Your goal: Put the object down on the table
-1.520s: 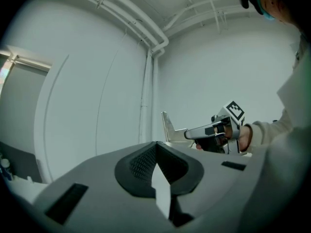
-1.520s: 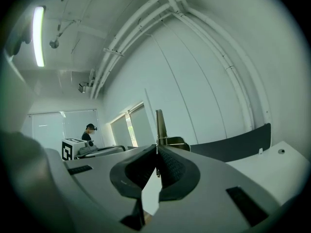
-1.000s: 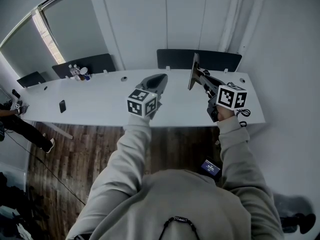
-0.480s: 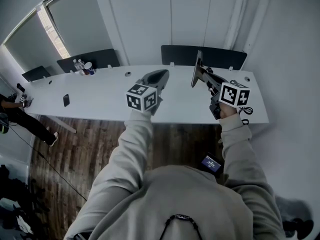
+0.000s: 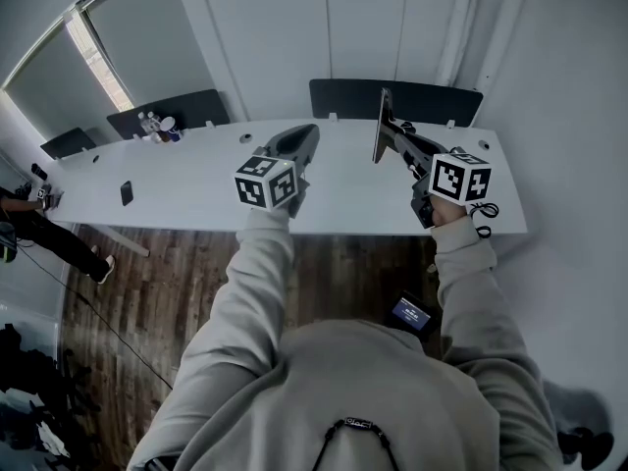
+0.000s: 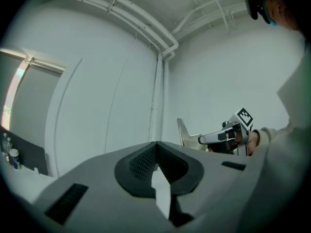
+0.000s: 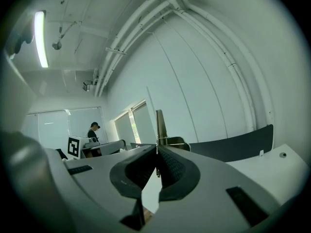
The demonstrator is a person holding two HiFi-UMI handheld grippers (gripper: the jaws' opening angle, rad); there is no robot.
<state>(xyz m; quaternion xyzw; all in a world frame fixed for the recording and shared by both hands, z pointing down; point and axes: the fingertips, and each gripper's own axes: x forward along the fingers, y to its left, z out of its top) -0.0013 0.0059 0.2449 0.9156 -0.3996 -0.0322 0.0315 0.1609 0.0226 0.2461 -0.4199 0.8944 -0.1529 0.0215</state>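
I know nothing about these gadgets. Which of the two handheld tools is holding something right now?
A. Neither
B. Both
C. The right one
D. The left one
C: the thin flat plate stands upright, clamped in the jaws of the right gripper, while the left gripper has its jaws together with nothing between them.

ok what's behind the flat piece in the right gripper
A dark panel stands behind the flat piece, past the far edge of the white table. Its lower part is hidden by the table.
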